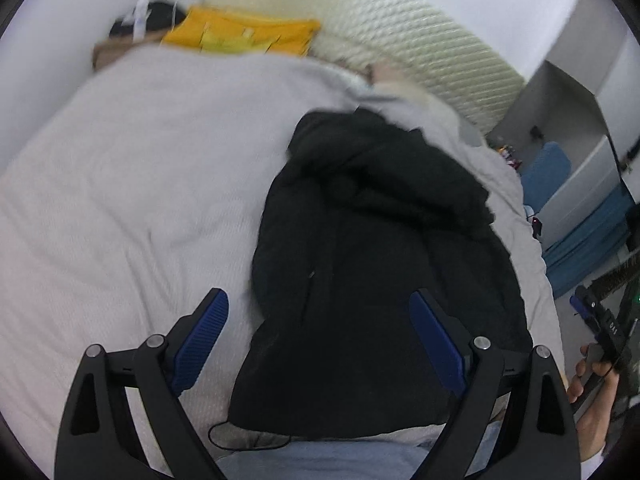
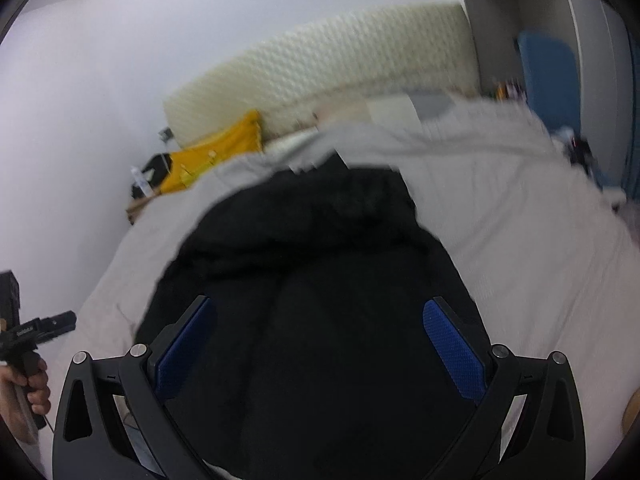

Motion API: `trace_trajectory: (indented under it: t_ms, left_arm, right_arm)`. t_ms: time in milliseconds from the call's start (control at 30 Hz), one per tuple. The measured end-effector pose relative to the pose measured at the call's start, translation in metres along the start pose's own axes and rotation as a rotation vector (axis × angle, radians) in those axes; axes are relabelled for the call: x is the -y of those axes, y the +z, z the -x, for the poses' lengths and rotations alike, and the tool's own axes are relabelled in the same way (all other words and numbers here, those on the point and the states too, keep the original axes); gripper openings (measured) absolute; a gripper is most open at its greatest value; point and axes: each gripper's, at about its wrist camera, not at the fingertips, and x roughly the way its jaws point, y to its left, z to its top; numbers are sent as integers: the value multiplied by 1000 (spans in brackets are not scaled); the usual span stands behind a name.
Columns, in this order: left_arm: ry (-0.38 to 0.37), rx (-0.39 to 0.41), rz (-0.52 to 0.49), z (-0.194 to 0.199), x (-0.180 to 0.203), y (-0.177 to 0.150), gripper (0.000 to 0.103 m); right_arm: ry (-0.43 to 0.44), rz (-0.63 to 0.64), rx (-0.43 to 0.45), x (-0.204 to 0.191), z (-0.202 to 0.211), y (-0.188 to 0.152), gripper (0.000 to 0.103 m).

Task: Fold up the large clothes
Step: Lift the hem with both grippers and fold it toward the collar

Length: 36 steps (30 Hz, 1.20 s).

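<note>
A large black jacket [image 1: 372,264] lies lengthwise on a light grey bed cover [image 1: 132,184], its hood end toward the far side. My left gripper [image 1: 320,336] is open and empty, above the jacket's near left edge. In the right wrist view the jacket [image 2: 312,300] fills the middle. My right gripper [image 2: 320,344] is open and empty, hovering over the jacket's near part. The right gripper also shows at the right edge of the left wrist view [image 1: 600,320]. The left gripper shows at the left edge of the right wrist view [image 2: 40,328].
A yellow cushion [image 1: 244,36] and a cream textured headboard pad [image 1: 404,40] sit at the bed's far end. A thin black cord [image 1: 240,440] lies by the jacket's near hem. A blue chair [image 1: 548,172] and a white cabinet [image 1: 560,92] stand to the bed's right.
</note>
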Motion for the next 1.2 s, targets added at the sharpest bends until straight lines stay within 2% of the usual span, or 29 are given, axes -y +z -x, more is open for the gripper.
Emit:
trace_trajectory:
  t_ms: [233,367,600,700,767,833,900,1100,1200]
  left_arm:
    - [-30,-166,114,-49,-32,-18,92]
    - [-45,-242,185,-71,-43,-23,92]
    - [-114,-339,282,-97,-54,-29,92]
    - [-132,-380,312,-108,-56,-33,92]
    - [-147,-404,339,-115,-58,-36,92]
    - [-146,-416,349,-119,-60,-36,92]
    - [-142,-418,358,-121,-62,-36,92]
    - [-153,-437,379,-128,-67,-36,91]
    - [-153,-446,386,-135,-66,-36,88]
  right_arm:
    - [1,-138,-169,75,-33,-15,103]
    - [2,-294,-185,119,-41,-18,103]
    - [-26,-454,-278,163,-64,-29,103]
    - [-15,-553,-302,181,-72,-43,97]
    - [2,-594,-334,187,-78,-50,87]
    - [31,-624,-381,189,-88,-60,73]
    - [79,-631,-413,184,-93,-64,65]
    - [271,-548,-445,150,-101,-57,66]
    - [248,-521,-459,146,-104,-58,66]
